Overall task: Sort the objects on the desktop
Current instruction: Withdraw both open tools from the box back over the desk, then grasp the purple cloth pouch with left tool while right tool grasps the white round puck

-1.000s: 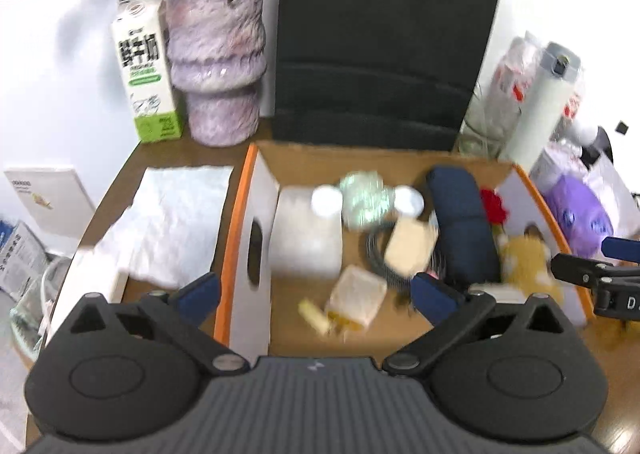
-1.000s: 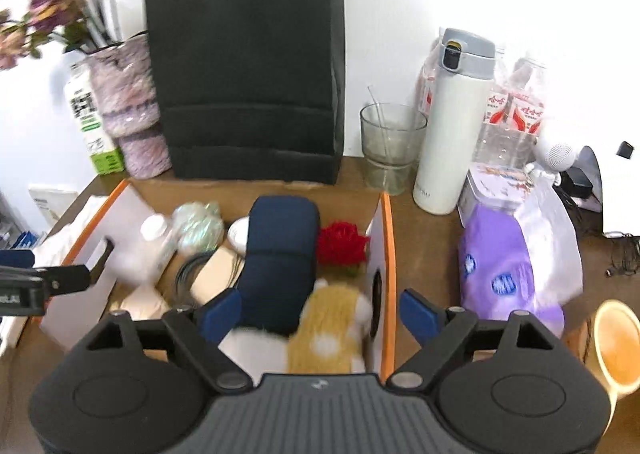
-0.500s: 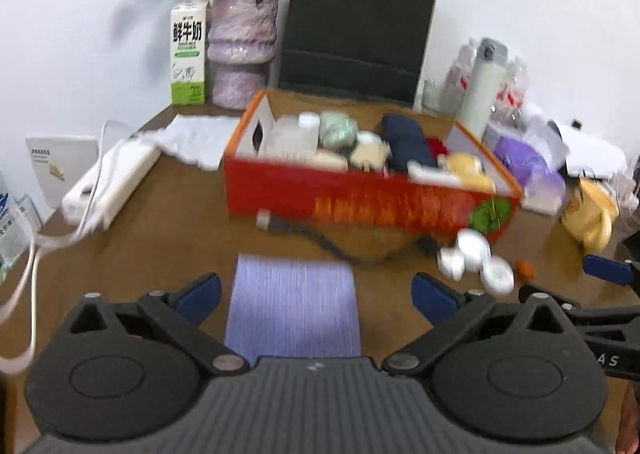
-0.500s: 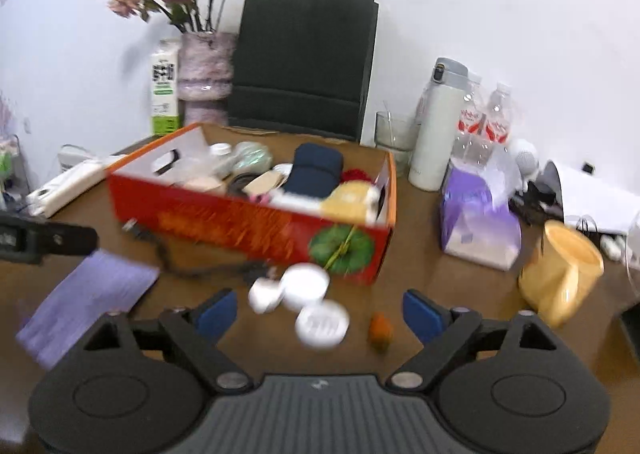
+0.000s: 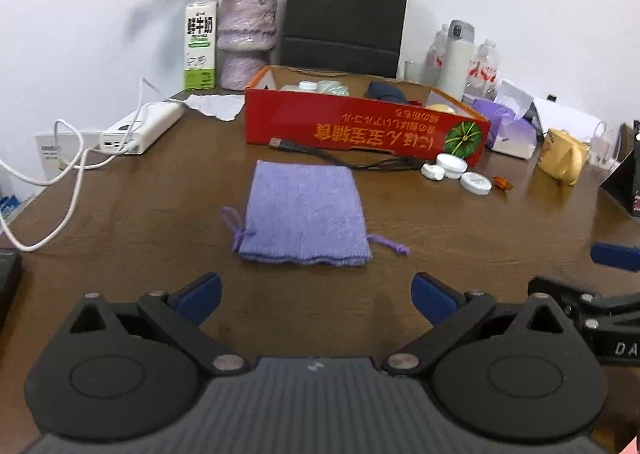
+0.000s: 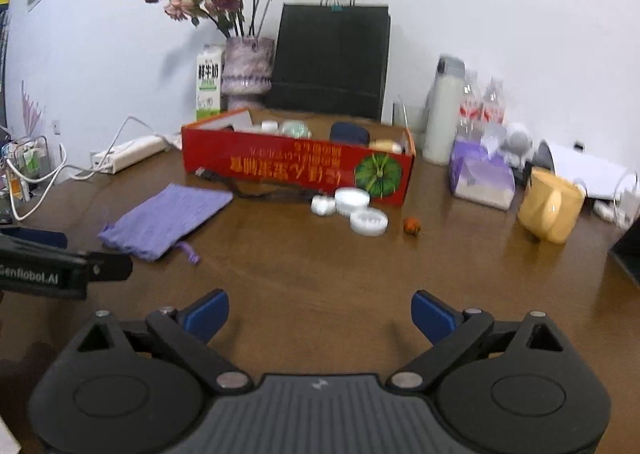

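A red cardboard box holding several small items stands at mid-table. A flat purple drawstring pouch lies in front of it. Three white round lids, a small orange thing and a black cable lie by the box's front. My left gripper is open and empty, just short of the pouch. My right gripper is empty, its jaws still opening wide over bare table; part of it shows at the left wrist view's right edge.
Along the back wall stand a milk carton, a vase of flowers, a black paper bag and a white flask. A purple tissue pack and yellow mug sit right; a white power bank with cables sits left.
Both grippers pulled back from above the box toward the table's near side and sank lower. The pouch, lids and cable came into view. The right gripper's jaws spread wider.
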